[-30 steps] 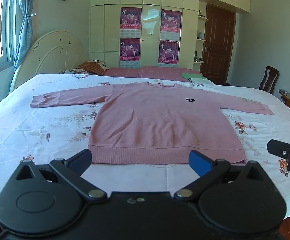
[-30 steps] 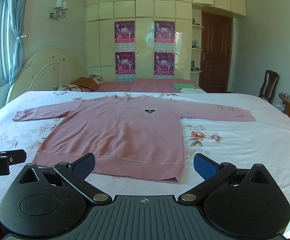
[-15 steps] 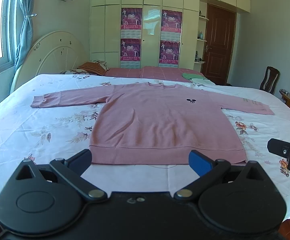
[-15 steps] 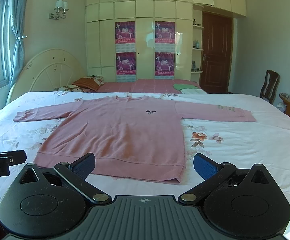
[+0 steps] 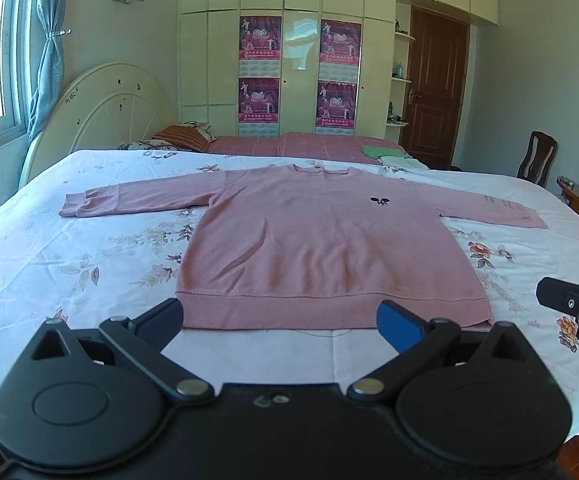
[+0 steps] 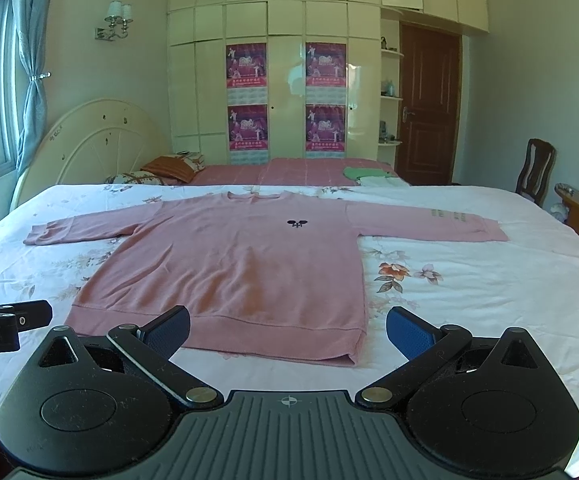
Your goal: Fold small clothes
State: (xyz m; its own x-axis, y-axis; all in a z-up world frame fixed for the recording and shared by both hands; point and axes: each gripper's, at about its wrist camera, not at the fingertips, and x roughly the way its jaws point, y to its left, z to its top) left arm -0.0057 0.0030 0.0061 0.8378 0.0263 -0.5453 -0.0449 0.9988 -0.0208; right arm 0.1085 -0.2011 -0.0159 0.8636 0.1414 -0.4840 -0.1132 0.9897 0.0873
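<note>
pink sweater (image 5: 321, 248) flat on bed (image 5: 49, 264), sleeves spread, hem at near edge | left gripper (image 5: 279, 320), right gripper (image 6: 287, 330) spread wide, empty | chair (image 6: 535, 172) beside bed, perhaps clear

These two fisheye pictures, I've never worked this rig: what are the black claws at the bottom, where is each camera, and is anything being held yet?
Each picture comes from a camera on a hand-held gripper, looking forward along its two blue-padded fingers. One view shows the left gripper, the other the right gripper; each also glimpses its partner at the frame edge. Both are open and hold nothing. Ahead, a pink sweater lies flat and face up on the floral bedsheet, both sleeves spread out, hem nearest the grippers. Nothing is folded yet.
</note>
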